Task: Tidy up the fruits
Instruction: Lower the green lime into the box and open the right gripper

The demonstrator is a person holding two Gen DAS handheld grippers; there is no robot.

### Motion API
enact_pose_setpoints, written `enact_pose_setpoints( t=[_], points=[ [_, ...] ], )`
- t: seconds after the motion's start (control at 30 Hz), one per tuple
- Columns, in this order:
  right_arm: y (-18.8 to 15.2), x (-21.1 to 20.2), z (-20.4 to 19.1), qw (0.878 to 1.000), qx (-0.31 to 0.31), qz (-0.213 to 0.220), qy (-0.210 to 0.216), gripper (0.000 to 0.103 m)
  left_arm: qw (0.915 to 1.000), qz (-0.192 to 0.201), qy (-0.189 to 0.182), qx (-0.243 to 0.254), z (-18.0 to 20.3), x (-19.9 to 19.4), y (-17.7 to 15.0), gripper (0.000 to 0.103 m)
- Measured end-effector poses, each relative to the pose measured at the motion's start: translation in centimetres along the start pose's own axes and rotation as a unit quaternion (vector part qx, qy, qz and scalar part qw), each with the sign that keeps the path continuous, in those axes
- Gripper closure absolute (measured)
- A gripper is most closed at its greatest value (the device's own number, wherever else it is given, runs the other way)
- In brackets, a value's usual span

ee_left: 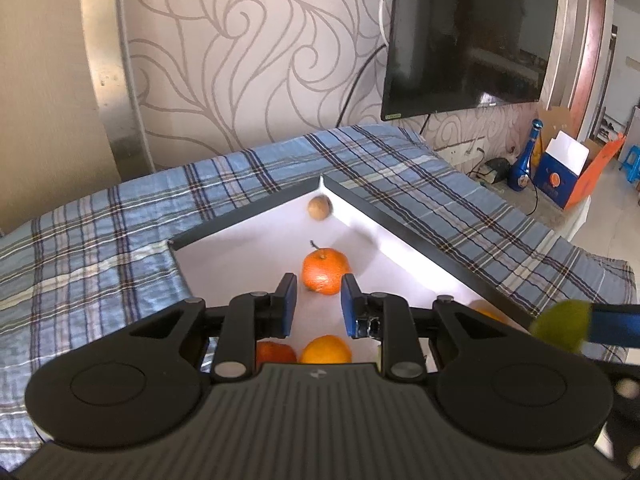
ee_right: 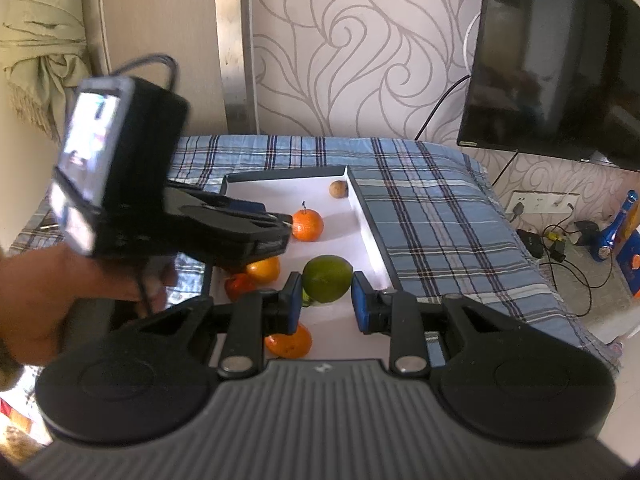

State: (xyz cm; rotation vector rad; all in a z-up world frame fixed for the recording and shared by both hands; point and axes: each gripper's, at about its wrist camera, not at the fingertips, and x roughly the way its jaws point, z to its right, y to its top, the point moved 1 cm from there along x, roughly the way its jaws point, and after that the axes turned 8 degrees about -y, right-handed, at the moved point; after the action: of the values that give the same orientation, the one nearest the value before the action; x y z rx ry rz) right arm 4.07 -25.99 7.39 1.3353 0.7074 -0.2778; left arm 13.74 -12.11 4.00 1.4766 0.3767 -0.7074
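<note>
A white tray with a dark rim (ee_left: 256, 216) (ee_right: 372, 216) lies on the plaid-covered table. In it are a stemmed orange (ee_left: 325, 271) (ee_right: 307, 225), a small brown fruit (ee_left: 319, 208) (ee_right: 338, 189) in the far corner, and more oranges (ee_left: 326, 350) (ee_right: 289, 342) near the front. My left gripper (ee_left: 318, 308) is open and empty, hovering just short of the stemmed orange; it also shows in the right wrist view (ee_right: 280, 224). My right gripper (ee_right: 326, 304) is shut on a green fruit (ee_right: 327, 279) (ee_left: 562, 326) held above the tray.
A blue plaid cloth (ee_left: 120, 240) (ee_right: 440, 220) covers the table. A television (ee_left: 468, 36) hangs on the wall behind. A blue bottle (ee_left: 524, 160) and boxes (ee_left: 560, 176) stand on the floor at right, with cables and a wall socket (ee_right: 536, 204).
</note>
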Motion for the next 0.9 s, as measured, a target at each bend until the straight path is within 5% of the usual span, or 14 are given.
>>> enact_pose_setpoints(
  t=[0.9],
  points=[
    [1.6, 8.5, -3.0, 0.997, -0.038, -0.036, 0.052, 0.073, 0.9993, 0.016, 0.013, -0.030, -1.6, -7.8, -3.4, 0.075]
  ],
)
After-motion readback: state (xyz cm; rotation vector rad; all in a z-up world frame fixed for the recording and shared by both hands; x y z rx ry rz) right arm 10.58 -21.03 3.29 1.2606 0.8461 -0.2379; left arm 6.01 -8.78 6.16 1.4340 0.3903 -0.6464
